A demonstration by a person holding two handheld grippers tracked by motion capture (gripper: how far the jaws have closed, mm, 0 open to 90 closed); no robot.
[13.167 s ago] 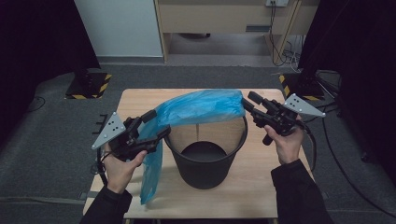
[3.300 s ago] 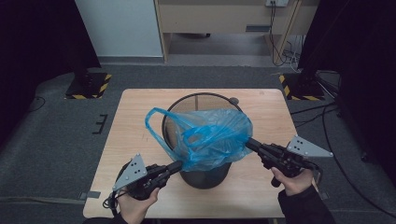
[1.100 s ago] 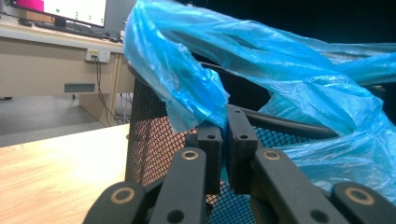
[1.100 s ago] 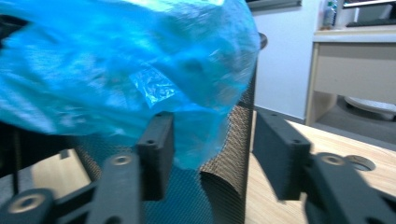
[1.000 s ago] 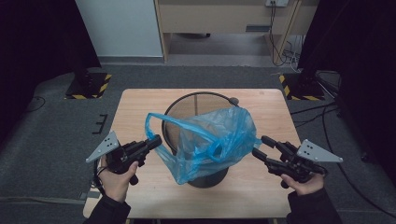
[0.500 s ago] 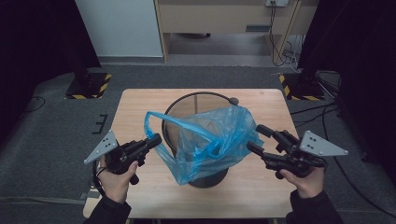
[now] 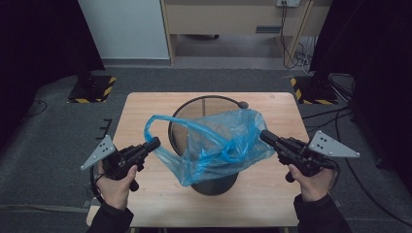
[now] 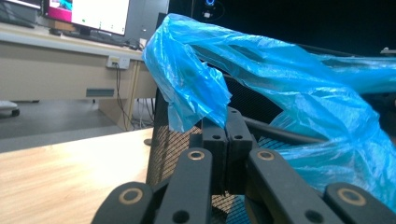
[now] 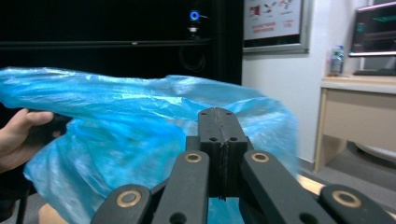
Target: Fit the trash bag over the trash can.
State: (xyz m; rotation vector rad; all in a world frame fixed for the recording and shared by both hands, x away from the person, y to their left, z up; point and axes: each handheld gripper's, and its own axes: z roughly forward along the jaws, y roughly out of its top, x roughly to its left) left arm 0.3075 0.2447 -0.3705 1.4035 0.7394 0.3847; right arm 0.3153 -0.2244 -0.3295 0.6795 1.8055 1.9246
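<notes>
Blue plastic bag (image 7: 218, 145) hangs stretched over near rim of black mesh bin (image 7: 206, 104), mid-table. Thin, limp, slippery film; likely tears if snagged on mesh. Left gripper (image 7: 151, 144) clamped on bag's left edge. Right gripper (image 7: 266, 137) has just closed, jaws together at bag's right edge; film pinched or not, cannot tell. Best hold: mouth hem, both sides. Wooden table (image 7: 141, 111) bare around bin, room to spread.

I can't read any text here (the wall poster (image 9: 273, 21) and monitor (image 9: 375, 28) are too blurred).
</notes>
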